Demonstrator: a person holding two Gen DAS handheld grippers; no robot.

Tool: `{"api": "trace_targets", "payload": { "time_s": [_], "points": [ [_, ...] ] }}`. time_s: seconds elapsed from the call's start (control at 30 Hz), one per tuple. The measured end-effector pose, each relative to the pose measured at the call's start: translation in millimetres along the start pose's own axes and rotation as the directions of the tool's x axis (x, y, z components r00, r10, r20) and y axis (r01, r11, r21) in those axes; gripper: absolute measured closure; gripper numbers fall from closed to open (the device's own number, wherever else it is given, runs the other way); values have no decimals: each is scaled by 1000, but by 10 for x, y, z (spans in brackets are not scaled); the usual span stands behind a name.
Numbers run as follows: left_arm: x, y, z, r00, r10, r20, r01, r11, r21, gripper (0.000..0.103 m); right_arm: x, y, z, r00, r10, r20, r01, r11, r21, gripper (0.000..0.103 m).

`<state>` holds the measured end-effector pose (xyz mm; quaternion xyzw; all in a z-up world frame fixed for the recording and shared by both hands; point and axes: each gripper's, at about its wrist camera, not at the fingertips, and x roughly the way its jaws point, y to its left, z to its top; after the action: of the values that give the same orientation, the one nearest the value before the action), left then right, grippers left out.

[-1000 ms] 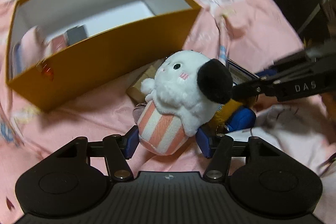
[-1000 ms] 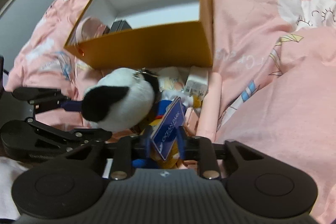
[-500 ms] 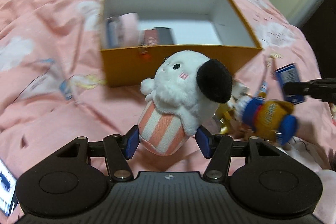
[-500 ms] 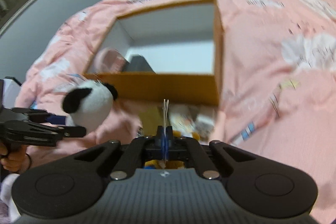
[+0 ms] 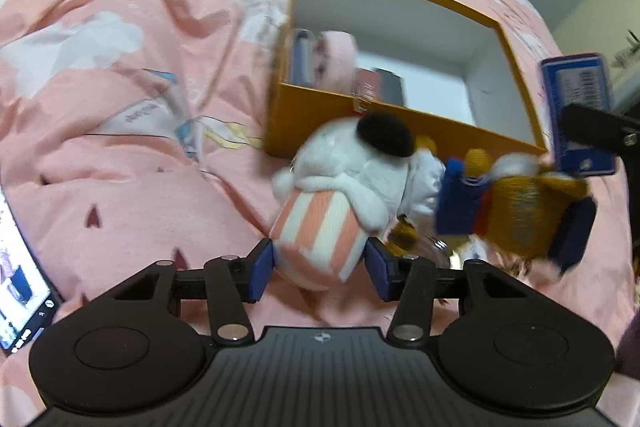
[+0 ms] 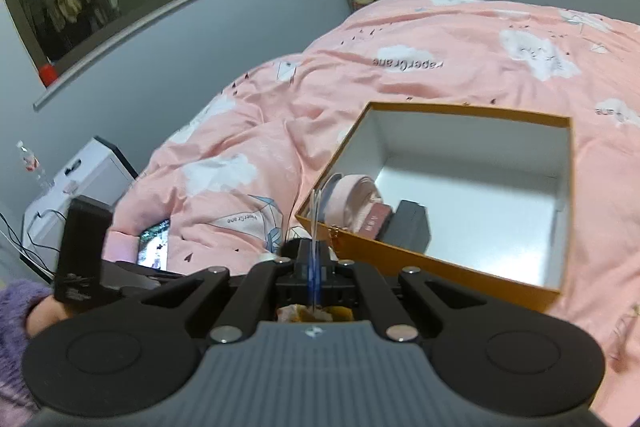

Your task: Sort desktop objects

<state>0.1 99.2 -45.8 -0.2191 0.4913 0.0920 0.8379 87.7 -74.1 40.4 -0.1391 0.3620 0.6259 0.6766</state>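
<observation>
My left gripper (image 5: 320, 269) has a white plush (image 5: 344, 183) with a black ear and a pink-striped base between its blue pads. The jaws are closing and press on the striped base. My right gripper (image 6: 314, 267) is shut on the blue card tag (image 5: 576, 115) of a yellow and blue doll (image 5: 520, 203), which dangles beside the plush. In the right wrist view that tag (image 6: 316, 223) shows edge-on. The open orange box (image 5: 400, 123) lies just beyond both toys on the pink bedspread. A pink roll (image 6: 354, 203) and a dark box (image 6: 408, 227) lie in its left end.
A lit phone (image 5: 20, 287) lies on the bedspread at the left. A hand in a purple sleeve (image 6: 24, 311) holds the left gripper's body (image 6: 80, 247). A white cabinet (image 6: 80, 175) stands beside the bed, under a wall window. The box's right part (image 6: 480, 219) has bare white floor.
The right gripper shut on the doll's tag and lifted the doll off the bed, above the box's front wall. The left gripper rolled and moved sideways with the plush, which tilted.
</observation>
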Motion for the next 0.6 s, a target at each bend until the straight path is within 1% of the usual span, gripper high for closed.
{"api": "trace_targets", "payload": {
  "time_s": [0.07,0.13,0.27,0.33,0.37,0.43,0.5,0.53,0.57,0.6],
  "points": [
    [35,44,16,1000,10,-2,-10,1000,-16,50,257,-12,-13,999,2,-38,-2,1000,12,103],
    [51,55,14,1000,7,-6,-7,1000,-19,50,506,-73,-70,996,18,-91,-13,999,52,103],
    [56,72,22,1000,-4,6,4,1000,-8,50,728,-192,-193,989,44,-144,-28,994,108,100],
    [44,58,34,1000,-16,12,16,1000,-3,50,760,-258,-211,986,70,-152,-46,987,152,91],
    [40,47,47,1000,-22,16,22,1000,-1,51,749,-280,-208,986,79,-150,-53,985,167,90],
    [15,4,57,999,-32,20,32,999,3,53,686,-284,-187,988,71,-135,-48,985,163,88],
    [-22,-54,64,999,-46,27,46,999,14,57,607,-306,-164,991,64,-118,-44,986,161,86],
    [-38,-85,71,998,-54,30,53,998,25,60,569,-324,-155,992,61,-113,-42,986,164,82],
    [-58,-119,74,998,-60,35,59,998,37,60,511,-349,-164,993,52,-105,-34,986,166,78],
    [-76,-150,77,997,-64,42,62,997,48,60,455,-376,-178,994,41,-98,-24,986,166,72]
  ]
}}
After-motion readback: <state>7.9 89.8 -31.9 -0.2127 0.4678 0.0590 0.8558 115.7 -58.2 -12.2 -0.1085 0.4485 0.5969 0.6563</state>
